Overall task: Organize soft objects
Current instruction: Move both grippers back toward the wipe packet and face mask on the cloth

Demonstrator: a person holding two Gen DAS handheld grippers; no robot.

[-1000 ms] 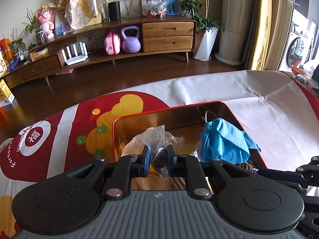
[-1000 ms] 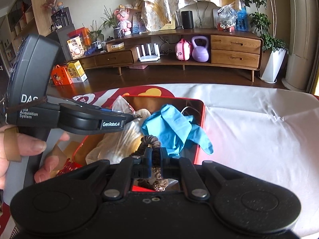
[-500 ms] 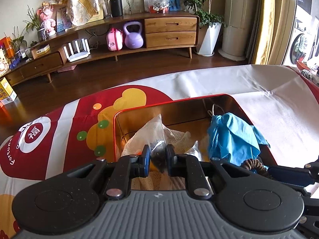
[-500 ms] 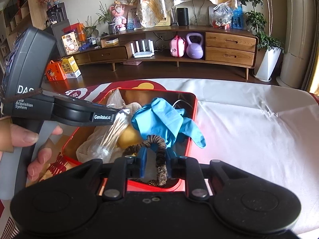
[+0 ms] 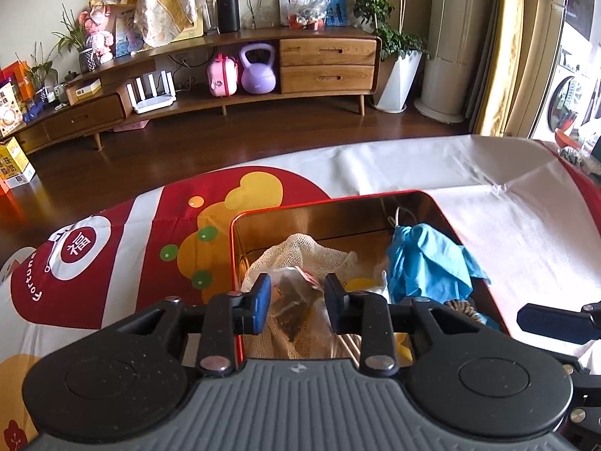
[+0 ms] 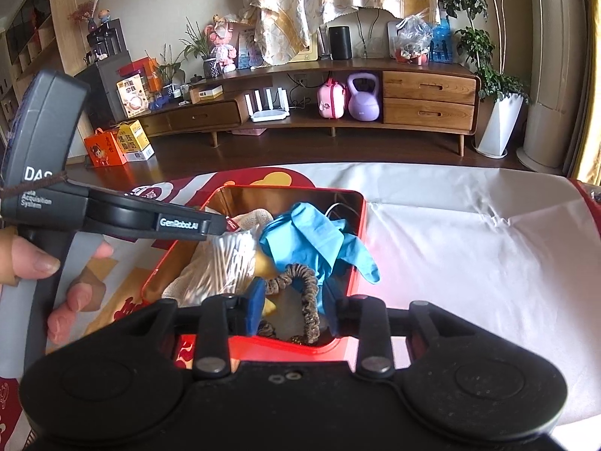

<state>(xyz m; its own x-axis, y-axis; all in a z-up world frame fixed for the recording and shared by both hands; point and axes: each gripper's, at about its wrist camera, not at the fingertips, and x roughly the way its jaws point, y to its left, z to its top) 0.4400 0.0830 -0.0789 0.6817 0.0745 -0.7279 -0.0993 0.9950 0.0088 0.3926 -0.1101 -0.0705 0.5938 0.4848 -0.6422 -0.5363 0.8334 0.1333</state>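
A red tin box (image 5: 338, 200) (image 6: 358, 203) with a gold inside sits on the cloth-covered table. It holds a blue glove (image 5: 428, 259) (image 6: 311, 236), a cream mesh cloth (image 5: 315, 251) (image 6: 248, 220), a clear plastic bag with dark contents (image 5: 296, 297) and a brown scrunchie (image 6: 310, 293) (image 5: 459, 306). My left gripper (image 5: 296, 300) is open above the bag, which lies loose between its fingers. My right gripper (image 6: 295, 302) is open around the scrunchie, which rests in the box.
The table cloth is white (image 6: 469, 248) on the right and red-patterned (image 5: 124, 248) on the left. The box's near wall (image 6: 300, 349) lies just under my right fingers. A wooden sideboard (image 5: 326, 64) stands across the floor.
Both grippers have opened. The left let go of the plastic bag and the right let go of the scrunchie; both now lie in the box.
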